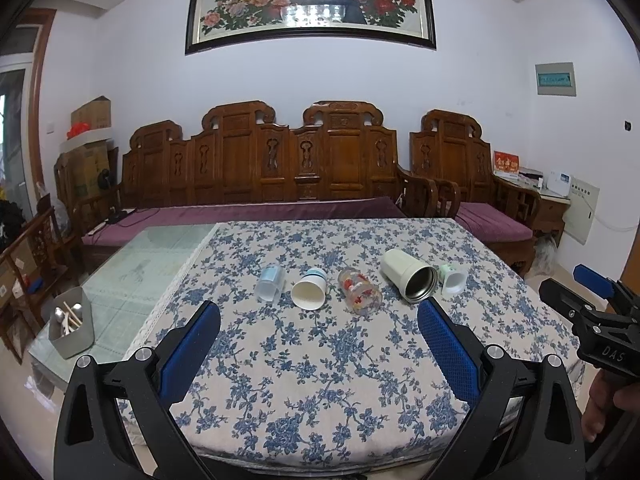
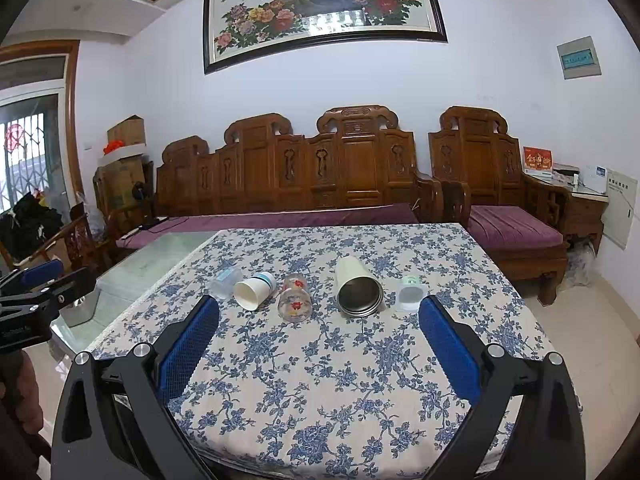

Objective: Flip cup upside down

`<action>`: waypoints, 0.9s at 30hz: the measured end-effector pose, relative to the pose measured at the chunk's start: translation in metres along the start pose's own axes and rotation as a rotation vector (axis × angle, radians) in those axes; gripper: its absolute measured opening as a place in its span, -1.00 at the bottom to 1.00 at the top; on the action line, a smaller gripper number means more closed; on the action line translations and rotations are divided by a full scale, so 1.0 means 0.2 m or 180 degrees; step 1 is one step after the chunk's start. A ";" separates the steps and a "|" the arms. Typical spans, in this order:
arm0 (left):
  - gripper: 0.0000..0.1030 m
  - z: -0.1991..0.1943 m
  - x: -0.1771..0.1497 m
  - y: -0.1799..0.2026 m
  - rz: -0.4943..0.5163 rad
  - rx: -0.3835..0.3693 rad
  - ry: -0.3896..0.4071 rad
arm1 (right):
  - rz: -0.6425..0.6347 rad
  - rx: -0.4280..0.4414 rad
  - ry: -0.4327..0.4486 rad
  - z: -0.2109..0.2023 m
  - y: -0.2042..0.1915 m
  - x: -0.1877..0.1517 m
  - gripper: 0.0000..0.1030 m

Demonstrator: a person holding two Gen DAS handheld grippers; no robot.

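Several cups lie on their sides in a row on the floral tablecloth (image 1: 320, 360): a clear plastic cup (image 1: 271, 283), a white paper cup (image 1: 309, 289), a glass with red flowers (image 1: 359, 291), a cream steel-lined tumbler (image 1: 407, 276) and a small white cup (image 1: 453, 279). The right wrist view shows them too: plastic cup (image 2: 225, 281), paper cup (image 2: 254, 289), glass (image 2: 295, 298), tumbler (image 2: 357, 286), small cup (image 2: 410, 293). My left gripper (image 1: 320, 314) is open and empty, short of the row. My right gripper (image 2: 319, 312) is open and empty, also short of the row.
A metal holder (image 1: 72, 328) with utensils stands on the glass tabletop (image 1: 132, 280) left of the cloth. A carved wooden sofa (image 1: 264, 168) and armchair (image 2: 500, 184) stand behind the table. The right gripper shows at the left view's right edge (image 1: 592, 304).
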State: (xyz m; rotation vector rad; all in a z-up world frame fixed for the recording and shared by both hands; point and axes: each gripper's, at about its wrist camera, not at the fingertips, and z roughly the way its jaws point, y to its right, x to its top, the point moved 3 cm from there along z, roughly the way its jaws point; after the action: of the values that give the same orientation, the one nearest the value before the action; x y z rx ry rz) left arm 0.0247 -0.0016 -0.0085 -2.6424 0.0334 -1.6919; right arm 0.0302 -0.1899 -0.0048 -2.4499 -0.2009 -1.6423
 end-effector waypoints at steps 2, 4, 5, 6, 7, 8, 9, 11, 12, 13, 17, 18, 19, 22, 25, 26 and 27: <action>0.85 0.00 0.00 0.00 0.0000 0.0002 0.0000 | -0.0004 -0.0010 0.0000 0.00 0.00 0.00 0.96; 0.85 0.00 0.00 0.00 -0.0001 0.0004 0.0002 | 0.0002 -0.0013 0.0003 0.00 0.01 -0.01 0.96; 0.85 0.00 0.00 0.00 -0.0003 0.0001 0.0002 | 0.0000 -0.0013 0.0003 0.00 0.01 -0.01 0.96; 0.85 0.00 0.00 0.00 -0.0003 0.0000 0.0002 | -0.0002 -0.0015 0.0007 0.00 0.01 -0.01 0.96; 0.85 0.00 0.00 0.00 0.0000 0.0002 0.0001 | 0.0001 -0.0015 0.0009 0.00 0.01 -0.01 0.96; 0.85 0.00 0.00 0.00 0.0004 0.0005 0.0001 | 0.0004 -0.0012 0.0003 0.00 0.02 -0.01 0.96; 0.85 0.00 0.00 0.00 0.0003 0.0004 0.0003 | 0.0003 -0.0014 0.0001 0.00 0.01 -0.01 0.96; 0.85 0.00 0.00 -0.01 -0.0003 0.0000 0.0007 | 0.0000 -0.0010 0.0001 0.00 0.01 -0.01 0.96; 0.85 0.00 0.01 -0.01 -0.0004 -0.0002 0.0010 | -0.0004 -0.0009 0.0001 0.00 0.01 -0.01 0.96; 0.85 0.00 0.01 -0.01 -0.0002 0.0000 0.0012 | -0.0005 -0.0006 0.0002 0.00 0.01 -0.01 0.96; 0.85 0.00 0.01 -0.01 -0.0005 0.0000 0.0016 | 0.0002 0.0000 -0.0003 0.00 0.00 -0.02 0.96; 0.85 0.00 0.01 0.00 -0.0003 -0.0002 0.0015 | 0.0002 0.0002 -0.0003 0.00 0.00 -0.02 0.96; 0.85 0.00 0.01 -0.01 -0.0004 -0.0001 0.0015 | 0.0002 0.0002 -0.0002 0.00 0.00 -0.02 0.96; 0.85 0.00 0.01 0.00 -0.0001 -0.0002 0.0015 | 0.0002 0.0002 -0.0001 0.00 -0.01 -0.02 0.96; 0.85 -0.01 0.01 -0.01 0.0001 -0.0001 0.0019 | 0.0000 0.0005 0.0001 0.00 -0.02 -0.02 0.96; 0.85 -0.01 0.01 -0.01 -0.0004 0.0000 0.0019 | -0.0001 0.0004 -0.0001 0.00 -0.02 -0.02 0.96; 0.85 -0.01 0.01 -0.01 -0.0006 -0.0005 0.0019 | -0.0002 0.0007 -0.0003 0.01 -0.02 -0.02 0.96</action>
State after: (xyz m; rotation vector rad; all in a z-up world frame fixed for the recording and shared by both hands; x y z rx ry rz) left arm 0.0245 -0.0003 -0.0066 -2.6395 0.0321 -1.7008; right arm 0.0294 -0.1864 -0.0092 -2.4493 -0.2037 -1.6405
